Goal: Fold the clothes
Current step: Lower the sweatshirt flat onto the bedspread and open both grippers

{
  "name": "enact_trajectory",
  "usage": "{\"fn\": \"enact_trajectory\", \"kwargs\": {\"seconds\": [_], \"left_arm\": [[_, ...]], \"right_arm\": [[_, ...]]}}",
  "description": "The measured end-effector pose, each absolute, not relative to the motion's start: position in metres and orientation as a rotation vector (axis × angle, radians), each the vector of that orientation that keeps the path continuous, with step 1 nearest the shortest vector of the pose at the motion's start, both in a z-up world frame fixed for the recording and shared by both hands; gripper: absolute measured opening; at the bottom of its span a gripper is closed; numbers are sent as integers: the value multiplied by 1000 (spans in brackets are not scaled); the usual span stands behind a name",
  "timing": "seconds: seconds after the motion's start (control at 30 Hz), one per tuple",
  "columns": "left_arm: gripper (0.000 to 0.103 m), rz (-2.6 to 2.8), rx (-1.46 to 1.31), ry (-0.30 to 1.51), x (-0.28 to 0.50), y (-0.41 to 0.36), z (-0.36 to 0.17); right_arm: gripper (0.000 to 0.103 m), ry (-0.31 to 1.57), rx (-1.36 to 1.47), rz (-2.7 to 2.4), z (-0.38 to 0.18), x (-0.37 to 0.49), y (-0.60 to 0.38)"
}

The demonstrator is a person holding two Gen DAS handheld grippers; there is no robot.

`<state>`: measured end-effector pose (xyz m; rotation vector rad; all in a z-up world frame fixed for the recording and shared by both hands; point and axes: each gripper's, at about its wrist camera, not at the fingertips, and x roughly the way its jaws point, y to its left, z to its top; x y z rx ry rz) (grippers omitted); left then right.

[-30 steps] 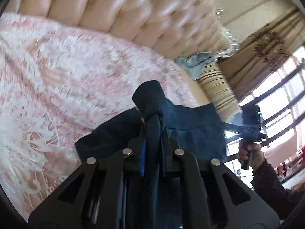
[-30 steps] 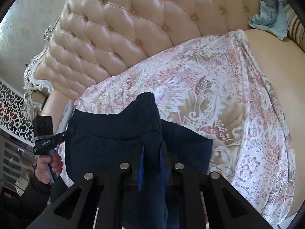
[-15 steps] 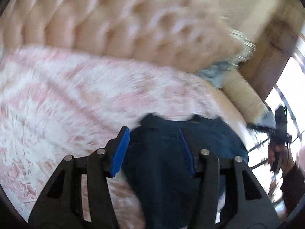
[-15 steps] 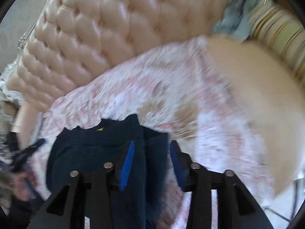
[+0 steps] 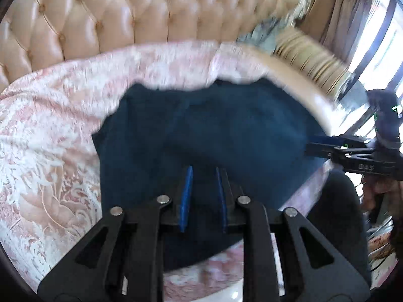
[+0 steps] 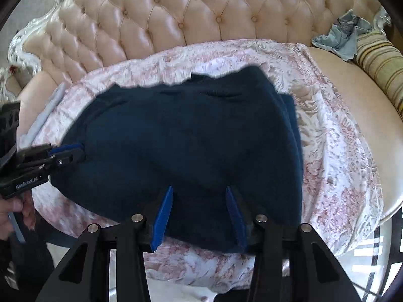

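Jaws on both grippers parted, nothing clamped. Left gripper (image 5: 202, 173): narrow gap, jaws just been closing down after opening, blue pads clear of the cloth below. Right gripper (image 6: 199, 196): wider gap, jaws just been opening, garment edge under them but not pinched. Dark blue garment (image 6: 191, 136) lies spread flat on the pink floral bedspread (image 6: 335, 151), neckline edge toward the tufted headboard (image 6: 176, 12). Each gripper sits at the near hem, one per side; from the right wrist view the left one's tips touch the garment's left edge. Crumpled light-blue cloth (image 6: 340, 35) and striped cushion (image 6: 380, 63) far right, well apart from the garment.
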<state>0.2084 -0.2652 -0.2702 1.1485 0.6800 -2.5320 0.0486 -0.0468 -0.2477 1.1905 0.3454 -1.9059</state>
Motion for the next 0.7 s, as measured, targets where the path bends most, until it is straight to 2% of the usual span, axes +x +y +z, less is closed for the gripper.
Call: {"fn": "enact_trajectory", "kwargs": {"seconds": [0.07, 0.13, 0.27, 0.37, 0.47, 0.53, 0.57, 0.6, 0.63, 0.67, 0.7], "left_arm": [[31, -2459, 1125, 689, 214, -269, -270], [31, -2392, 1196, 847, 215, -280, -294], [32, -2390, 1238, 786, 209, -274, -308], [33, -2365, 1248, 754, 205, -269, -307], [35, -2338, 1252, 731, 202, -266, -307], [38, -2319, 1251, 713, 201, -265, -306], [41, -2306, 1250, 688, 204, -262, -303], [56, -2270, 1247, 656, 204, -261, -303], [79, -2233, 1243, 624, 203, -260, -304], [88, -2186, 1235, 650, 206, -264, -308], [91, -2191, 1228, 691, 208, -267, -310]], "right_arm": [[49, 298, 1170, -1951, -238, 49, -38], [58, 314, 1205, -1975, -245, 43, -31], [58, 382, 1240, -1926, -269, 43, -32], [58, 351, 1246, -1932, -272, 42, -32], [68, 348, 1259, -1907, -273, 41, -37], [78, 353, 1270, -1890, -270, 42, -42], [78, 340, 1266, -1897, -265, 42, -43], [78, 326, 1263, -1904, -260, 42, -43], [78, 291, 1247, -1913, -253, 42, -41], [78, 219, 1212, -1934, -241, 39, -34], [79, 187, 1203, -1971, -234, 34, -29]]}}
